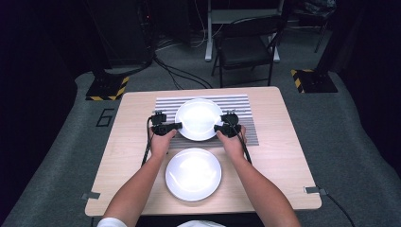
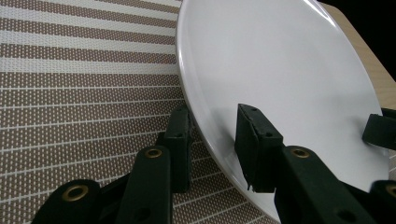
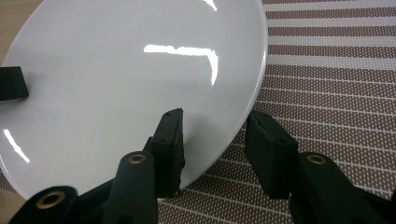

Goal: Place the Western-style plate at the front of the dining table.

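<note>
Two grippers, left (image 1: 176, 126) and right (image 1: 218, 128), fingers clamped on opposite rims of far plate (image 1: 198, 118) over striped mat (image 1: 246, 124); balanced two-sided hold, likely for level lift.

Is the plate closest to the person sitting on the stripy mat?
No, the near plate lies on the bare wooden table; the far plate is the one over the stripy mat.

Left gripper (image 1: 176, 126) and right gripper (image 1: 218, 127): matte black, boxy bodies, a black cable trailing from each. Jaws are flat black bars with brass-ringed pivot holes and small screws. Person's forearms bare; white short sleeve (image 1: 111, 222).
</note>
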